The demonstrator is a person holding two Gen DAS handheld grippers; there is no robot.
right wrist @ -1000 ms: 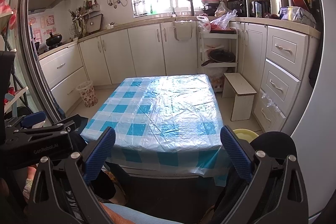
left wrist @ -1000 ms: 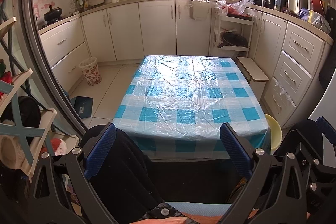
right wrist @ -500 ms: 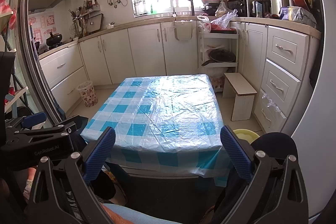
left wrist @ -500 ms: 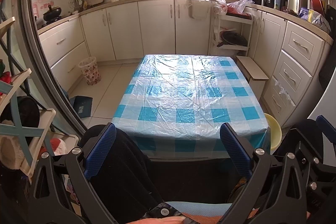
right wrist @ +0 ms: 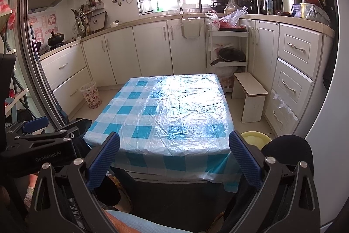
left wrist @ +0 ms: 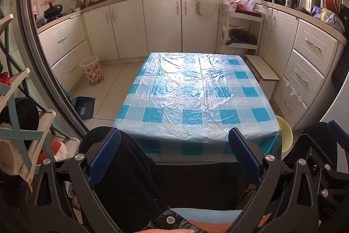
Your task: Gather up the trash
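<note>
A low table with a blue-and-white checked plastic cover point(left wrist: 196, 97) stands in the kitchen ahead of both grippers; it also shows in the right wrist view point(right wrist: 170, 115). No trash shows on it. A flowered waste basket point(left wrist: 92, 70) stands on the floor at the left by the cabinets, also in the right wrist view point(right wrist: 90, 95). My left gripper point(left wrist: 174, 150) is open and empty, held short of the table's near edge. My right gripper point(right wrist: 174, 152) is open and empty, also short of the near edge. The left gripper's body point(right wrist: 39, 145) shows at the left of the right wrist view.
A small white stool point(right wrist: 249, 94) stands right of the table. A yellow basin point(right wrist: 254, 139) sits on the floor at the table's near right corner. A blue dustpan point(left wrist: 84, 107) lies on the floor at the left. White cabinets point(left wrist: 161, 23) line the walls. A shelf rack point(left wrist: 19, 123) is close on the left.
</note>
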